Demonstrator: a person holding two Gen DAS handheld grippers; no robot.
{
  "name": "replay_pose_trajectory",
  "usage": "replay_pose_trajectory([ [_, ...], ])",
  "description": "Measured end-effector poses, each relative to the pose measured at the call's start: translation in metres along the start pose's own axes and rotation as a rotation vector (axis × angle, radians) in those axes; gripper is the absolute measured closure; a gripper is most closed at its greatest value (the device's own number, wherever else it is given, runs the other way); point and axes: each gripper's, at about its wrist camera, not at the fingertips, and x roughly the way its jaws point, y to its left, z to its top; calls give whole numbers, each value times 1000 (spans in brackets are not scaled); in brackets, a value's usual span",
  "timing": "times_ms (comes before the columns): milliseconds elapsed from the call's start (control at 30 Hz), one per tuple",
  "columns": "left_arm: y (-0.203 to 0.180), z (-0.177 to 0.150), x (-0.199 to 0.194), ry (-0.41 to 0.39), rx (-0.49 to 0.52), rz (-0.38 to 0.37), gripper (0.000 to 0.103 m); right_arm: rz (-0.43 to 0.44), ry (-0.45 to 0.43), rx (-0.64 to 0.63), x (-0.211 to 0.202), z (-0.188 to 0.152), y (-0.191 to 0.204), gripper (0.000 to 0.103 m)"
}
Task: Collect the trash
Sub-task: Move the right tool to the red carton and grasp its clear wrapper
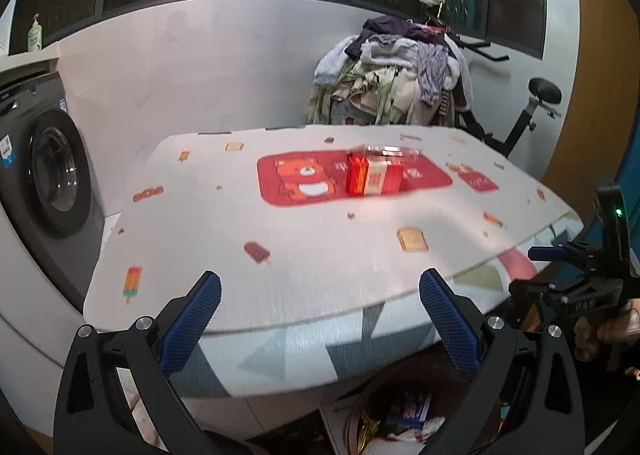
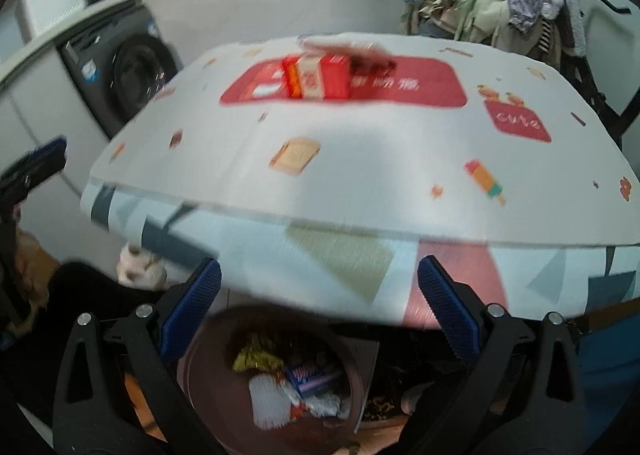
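Red and orange catches the eye first in the left wrist view: one carton stands upright on the red bear panel of the table, far of centre, with one clear plastic tray touching it just behind. Nothing lies between the carton and the camera, only bare patterned cloth. Left, a dark washing machine sits against the wall; far right, a heap of clothes piles up beyond the table. Low at the near edge, a trash bin peeks out under the overhang. The left gripper hangs off the near table edge, blue pads spread wide, nothing between them. At far right a hand holds the other tool level.

Over to the right wrist view, blurred: the carton and tray sit at the far middle of the table. The right gripper tilts down, fingers wide apart and empty, straight above the round bin holding several wrappers. The cloth overhang fills the space between bin and tabletop.
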Motion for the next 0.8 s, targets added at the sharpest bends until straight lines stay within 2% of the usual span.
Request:
replay_pose_trajectory([
  [167,10,15,13,9,-25,-12,6,-11,-45,21,5,37,-11,6],
  [367,13,23,34,15,0,-4,6,92,-107,136,20,92,-41,6],
  [400,14,25,39,17,1,-8,6,107,-114,142,23,99,-44,9],
  [433,14,26,44,21,-1,-14,6,121,-117,147,29,108,-48,17],
  [600,14,35,71,42,-1,-34,6,161,-93,219,76,156,-76,33],
  [733,9,50,96,53,13,-51,6,236,-62,338,117,187,-106,37],
  [800,6,56,106,57,15,-61,6,305,-36,420,140,196,-119,38],
])
